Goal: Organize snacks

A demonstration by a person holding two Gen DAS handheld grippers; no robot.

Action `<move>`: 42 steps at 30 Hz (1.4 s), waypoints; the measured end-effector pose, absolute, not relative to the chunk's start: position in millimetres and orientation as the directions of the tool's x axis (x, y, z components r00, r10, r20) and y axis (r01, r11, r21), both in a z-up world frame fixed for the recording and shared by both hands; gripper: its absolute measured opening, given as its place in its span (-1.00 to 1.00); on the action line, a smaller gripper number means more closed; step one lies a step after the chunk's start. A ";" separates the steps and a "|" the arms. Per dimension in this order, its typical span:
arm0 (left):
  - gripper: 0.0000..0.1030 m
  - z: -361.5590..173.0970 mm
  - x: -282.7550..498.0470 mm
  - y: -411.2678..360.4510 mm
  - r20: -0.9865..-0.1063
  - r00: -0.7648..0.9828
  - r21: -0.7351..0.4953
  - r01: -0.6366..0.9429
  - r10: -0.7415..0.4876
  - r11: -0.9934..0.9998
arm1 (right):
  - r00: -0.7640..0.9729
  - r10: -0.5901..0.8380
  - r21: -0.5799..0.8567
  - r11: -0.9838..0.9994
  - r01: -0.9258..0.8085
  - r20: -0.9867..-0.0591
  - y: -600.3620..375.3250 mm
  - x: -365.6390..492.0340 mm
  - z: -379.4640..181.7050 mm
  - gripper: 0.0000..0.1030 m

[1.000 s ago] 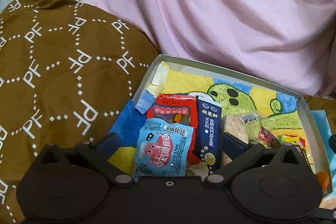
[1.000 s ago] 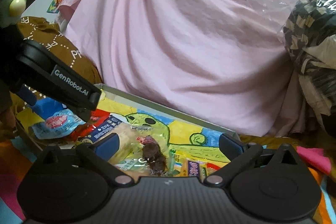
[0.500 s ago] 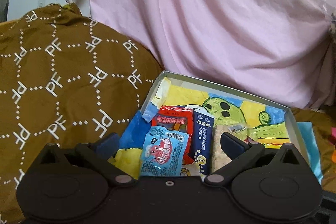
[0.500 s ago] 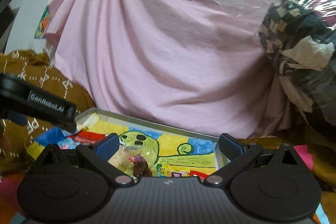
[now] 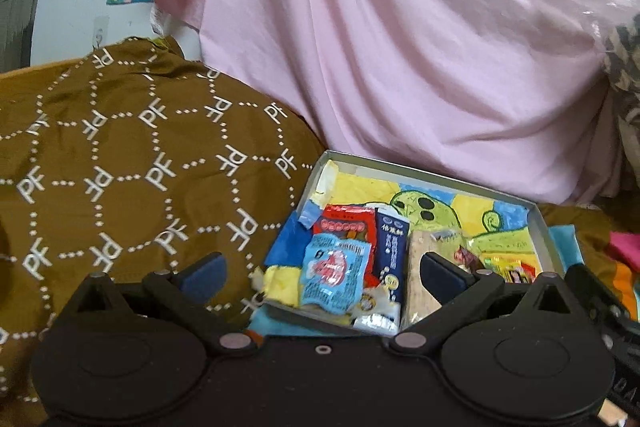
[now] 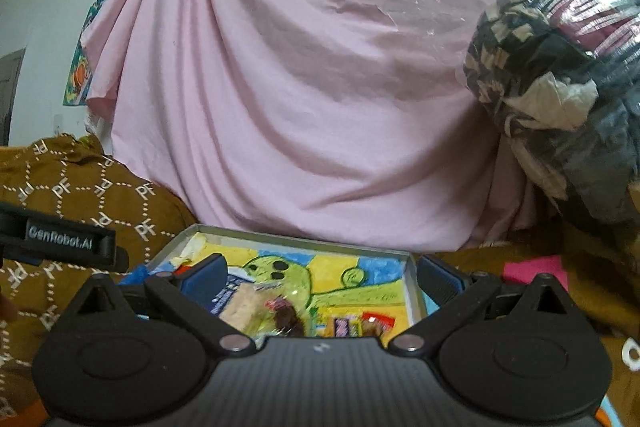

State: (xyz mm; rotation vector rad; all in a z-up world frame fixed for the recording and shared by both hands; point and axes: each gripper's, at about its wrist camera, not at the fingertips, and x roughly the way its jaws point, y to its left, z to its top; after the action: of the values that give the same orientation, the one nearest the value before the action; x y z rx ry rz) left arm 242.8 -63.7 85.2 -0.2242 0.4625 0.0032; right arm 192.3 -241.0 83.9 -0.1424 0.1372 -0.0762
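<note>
A shallow grey box (image 5: 440, 179) with a yellow, green and blue drawing inside holds the snacks. In it lie a light blue packet (image 5: 334, 275), a red packet (image 5: 346, 225), a dark blue stick pack (image 5: 392, 247), a beige wafer bar (image 5: 418, 279) and small wrapped sweets (image 5: 508, 265). My left gripper (image 5: 320, 273) is open and empty, just in front of the box. My right gripper (image 6: 320, 277) is open and empty, near the box (image 6: 304, 241), with the wafer bar (image 6: 240, 307) between its fingers' line of sight.
A brown patterned cloth (image 5: 120, 163) lies left of the box. A pink sheet (image 5: 400, 47) hangs behind it. A plastic-wrapped dark bundle (image 6: 560, 87) sits at the right. A pink item (image 6: 532, 269) lies right of the box. The left gripper's body (image 6: 60, 239) shows at the left.
Both grippers have drawn back and tilted up, so the box looks smaller and farther away. The snacks in the box have not moved.
</note>
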 end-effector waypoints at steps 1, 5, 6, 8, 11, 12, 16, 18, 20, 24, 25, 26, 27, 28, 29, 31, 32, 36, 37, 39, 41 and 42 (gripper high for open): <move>0.98 85.2 235.9 -62.1 -0.440 0.897 -0.208 -0.053 -0.045 0.977 | 0.987 -0.078 -0.137 0.989 0.058 -0.140 -239.5 188.7 83.9 0.99; 0.98 83.8 209.5 -53.8 -0.432 0.901 -0.206 -0.059 -0.037 0.977 | 0.983 -0.058 -0.112 0.993 0.040 -0.172 -231.2 171.3 81.7 0.99; 0.98 83.2 203.6 -51.3 -0.435 0.900 -0.207 -0.062 -0.035 0.976 | 0.983 -0.058 -0.110 0.993 0.038 -0.176 -229.0 167.1 81.2 0.99; 0.98 82.9 193.8 -46.4 -0.436 0.899 -0.213 -0.067 -0.033 0.975 | 0.982 -0.053 -0.093 0.995 0.037 -0.182 -226.3 157.8 80.7 1.00; 0.98 81.6 177.3 -39.0 -0.432 0.901 -0.217 -0.069 -0.032 0.974 | 0.980 -0.040 -0.058 0.998 0.029 -0.194 -224.9 146.8 80.9 1.00; 0.98 81.2 172.5 -37.1 -0.431 0.902 -0.214 -0.067 -0.033 0.975 | 0.979 -0.038 -0.050 0.998 0.029 -0.199 -224.2 143.3 80.9 0.99; 0.98 79.6 154.1 -30.5 -0.420 0.907 -0.200 -0.052 -0.037 0.978 | 0.976 -0.043 -0.025 0.999 0.038 -0.216 -220.8 129.1 78.2 1.00; 0.98 77.7 144.4 -27.4 -0.416 0.909 -0.197 -0.045 -0.042 0.979 | 0.973 -0.048 -0.013 0.999 0.046 -0.226 -219.1 122.2 76.0 0.99; 0.98 75.6 136.9 -24.9 -0.412 0.910 -0.195 -0.039 -0.046 0.980 | 0.970 -0.048 0.003 0.999 0.051 -0.238 -217.4 114.4 73.2 1.00; 0.99 69.1 122.0 -17.6 -0.409 0.911 -0.193 -0.029 -0.054 0.981 | 0.964 -0.048 0.019 0.998 0.055 -0.263 -212.3 98.5 67.1 0.99; 0.98 67.1 118.4 -15.3 -0.409 0.911 -0.195 -0.027 -0.057 0.980 | 0.962 -0.050 0.011 0.998 0.055 -0.270 -209.9 94.4 65.3 0.99; 0.98 65.1 115.6 -13.2 -0.410 0.910 -0.196 -0.024 -0.060 0.980 | 0.960 -0.049 0.002 0.999 0.052 -0.276 -207.8 90.9 64.1 1.00; 0.98 62.9 112.5 -11.3 -0.411 0.910 -0.196 -0.022 -0.061 0.980 | 0.959 -0.048 -0.005 0.999 0.049 -0.279 -205.7 88.1 63.1 1.00; 0.98 60.5 109.1 -9.9 -0.411 0.910 -0.193 -0.020 -0.063 0.981 | 0.959 -0.052 -0.012 0.999 0.050 -0.279 -203.3 84.3 62.1 1.00; 0.99 58.4 105.9 -9.2 -0.409 0.910 -0.186 -0.017 -0.062 0.982 | 0.959 -0.055 -0.017 0.998 0.052 -0.278 -201.5 81.4 61.5 0.99; 0.99 54.1 98.8 -8.5 -0.406 0.912 -0.170 -0.012 -0.059 0.985 | 0.958 -0.060 -0.023 0.998 0.056 -0.280 -198.3 76.3 60.2 0.99; 0.99 52.3 96.0 -8.1 -0.405 0.913 -0.165 -0.009 -0.059 0.986 | 0.958 -0.063 -0.023 0.998 0.059 -0.281 -197.1 74.1 59.3 0.99; 0.99 46.3 85.0 -7.7 -0.397 0.916 -0.134 0.005 -0.058 0.991 | 0.954 -0.075 -0.016 0.997 0.073 -0.289 -193.0 63.6 55.4 1.00; 0.98 45.1 82.6 -7.3 -0.396 0.916 -0.129 0.006 -0.057 0.992 | 0.953 -0.077 -0.013 0.997 0.077 -0.291 -192.6 61.2 54.1 0.99; 0.99 42.7 78.8 -6.9 -0.399 0.915 -0.123 0.012 -0.060 0.992 | 0.951 -0.085 -0.005 0.996 0.088 -0.296 -191.8 55.6 51.2 0.99; 0.99 40.4 75.6 -7.1 -0.403 0.913 -0.111 0.021 -0.064 0.994 | 0.947 -0.092 0.006 0.995 0.099 -0.307 -191.0 50.0 47.3 0.99; 0.99 39.4 74.1 -7.3 -0.403 0.913 -0.102 0.025 -0.064 0.994 | 0.945 -0.095 0.013 0.994 0.104 -0.312 -190.8 47.3 45.4 1.00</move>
State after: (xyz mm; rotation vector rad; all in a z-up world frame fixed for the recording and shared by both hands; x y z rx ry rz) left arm 74.1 -7.3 39.4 -0.0959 0.4178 -0.0461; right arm 47.3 -190.8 45.4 0.0293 0.3166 -0.1017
